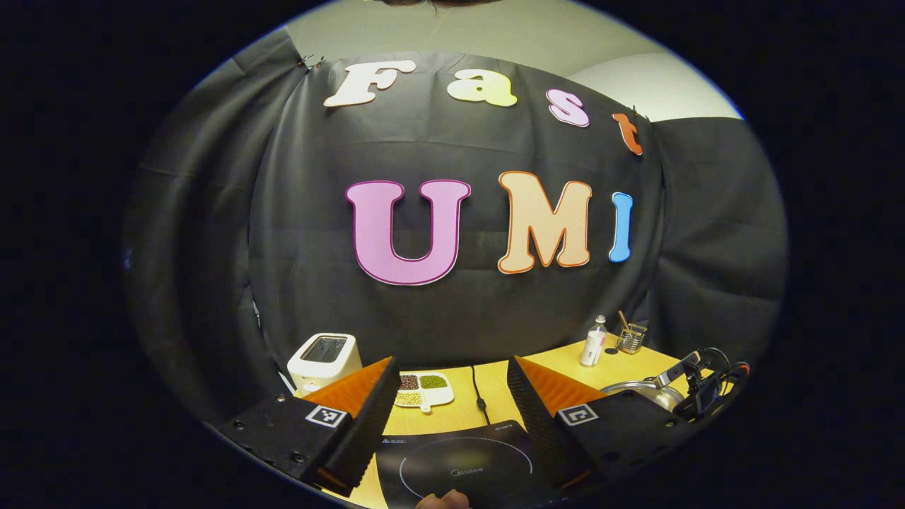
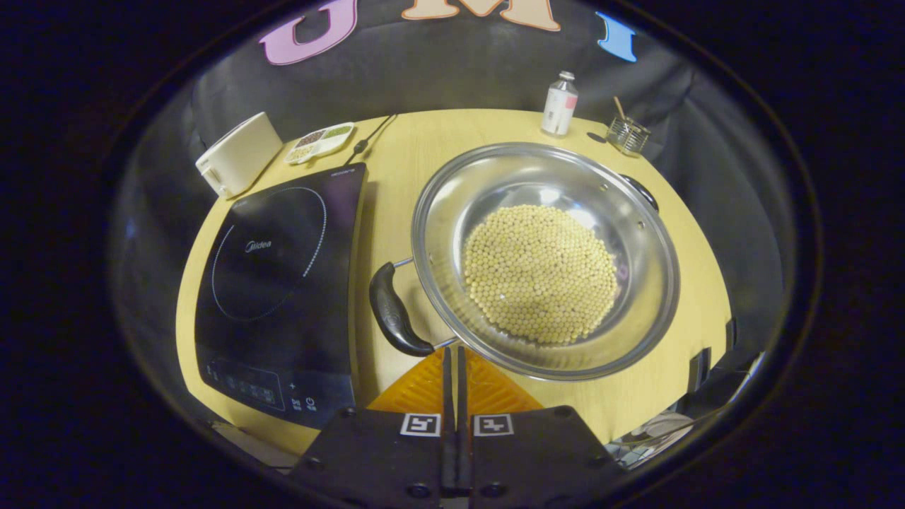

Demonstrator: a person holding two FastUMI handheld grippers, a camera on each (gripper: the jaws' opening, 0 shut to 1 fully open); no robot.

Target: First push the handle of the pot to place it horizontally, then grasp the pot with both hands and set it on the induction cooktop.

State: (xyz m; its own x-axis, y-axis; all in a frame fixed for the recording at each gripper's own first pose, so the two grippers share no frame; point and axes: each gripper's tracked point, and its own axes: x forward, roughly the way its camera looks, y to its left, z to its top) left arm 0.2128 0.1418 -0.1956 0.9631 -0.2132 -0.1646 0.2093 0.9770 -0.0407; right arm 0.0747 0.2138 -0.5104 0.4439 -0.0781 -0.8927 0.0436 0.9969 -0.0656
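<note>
The pot (image 2: 544, 261) sits on the tabletop (image 2: 396, 170) beside the cooktop (image 2: 276, 283). The right gripper (image 2: 453, 360), jaws together, is poised at its black handle (image 2: 393, 311); pushing seems next. The left gripper (image 1: 449, 385), jaws apart, is held above the cooktop.

Right gripper (image 2: 453, 367) fingers closed flat together, tips just below the pot (image 2: 544, 258) rim, near its black side handle (image 2: 393, 311); contact unclear. Pot sits on the wooden table (image 2: 403, 184), full of pale beans (image 2: 541, 274). Induction cooktop (image 2: 279, 290) just beside it, apart. Second handle (image 2: 640, 191) at far rim.
</note>
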